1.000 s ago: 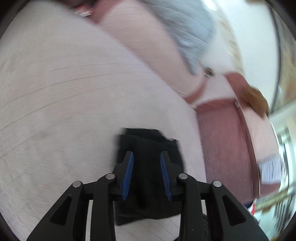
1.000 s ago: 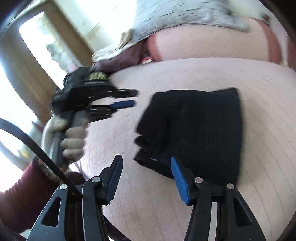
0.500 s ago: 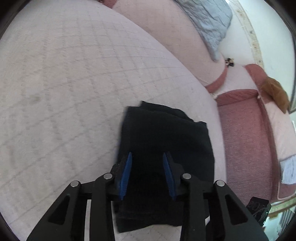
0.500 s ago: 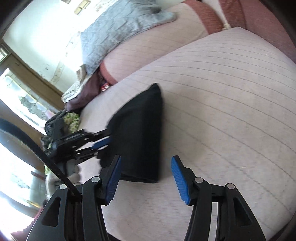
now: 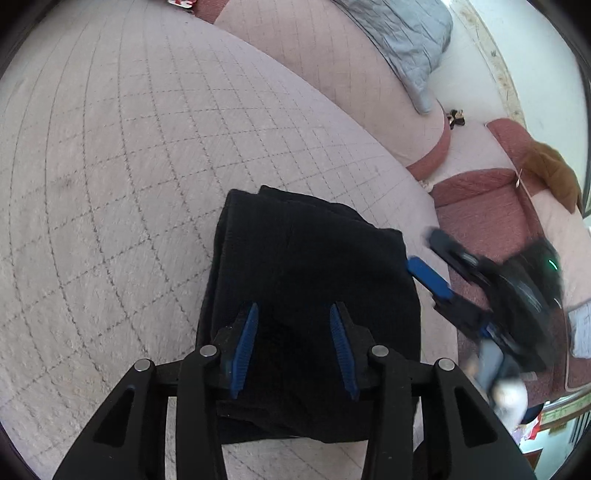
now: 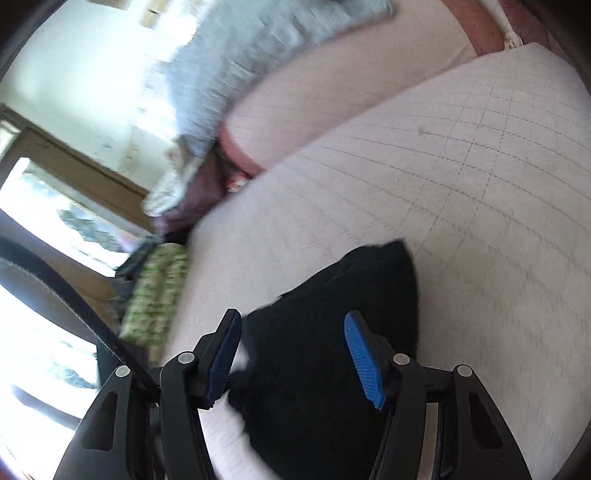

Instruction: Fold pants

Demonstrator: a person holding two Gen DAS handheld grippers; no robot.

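Pants (image 5: 314,295) lay as a compact black bundle, lower centre of frame, on the quilted bed (image 5: 129,166); folding looked nearly done, next prob. a last tidy or let go. Left tongs (image 5: 291,347) and right tongs (image 6: 291,354) both apart, gripping nothing. Vs 0.5 s ago, right tongs had swung over the bundle's edge.

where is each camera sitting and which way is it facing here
Left wrist: on the left gripper, looking down over the folded black pants on the quilted cushion; its open fingers and the right gripper show.
Right wrist: on the right gripper, facing the pants and a window; only its open fingers show.
Shared: pants, cushion, grey blanket.
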